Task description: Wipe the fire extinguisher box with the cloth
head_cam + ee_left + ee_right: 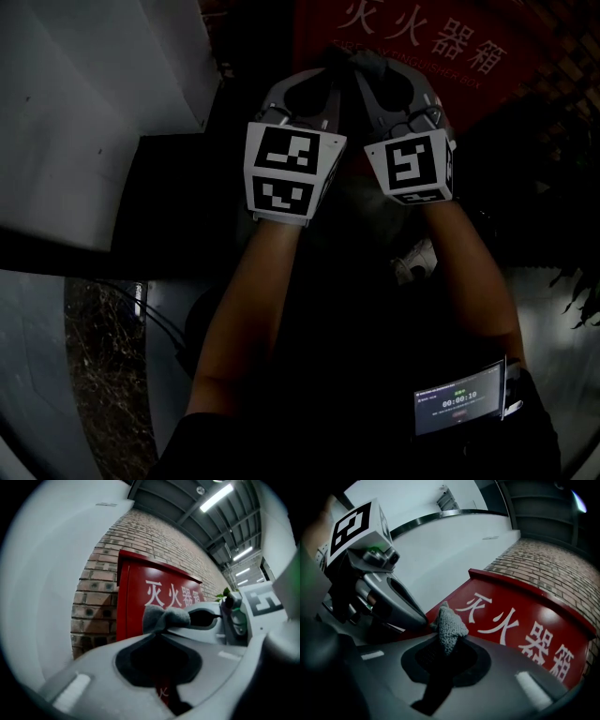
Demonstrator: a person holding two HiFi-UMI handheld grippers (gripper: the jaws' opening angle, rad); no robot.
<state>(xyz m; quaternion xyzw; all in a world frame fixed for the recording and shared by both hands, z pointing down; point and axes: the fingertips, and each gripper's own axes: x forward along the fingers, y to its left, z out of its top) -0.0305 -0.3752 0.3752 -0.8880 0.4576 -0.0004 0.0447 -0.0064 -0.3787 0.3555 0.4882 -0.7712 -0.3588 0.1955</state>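
The red fire extinguisher box stands against a brick wall, its front with a row of white characters facing both grippers. The left gripper and the right gripper sit side by side, tips almost touching just before that front. Each has its jaws pressed together on the small grey cloth, which is bunched between the two tips.

Industrial hall: brick wall, strip lights, fire extinguisher box.
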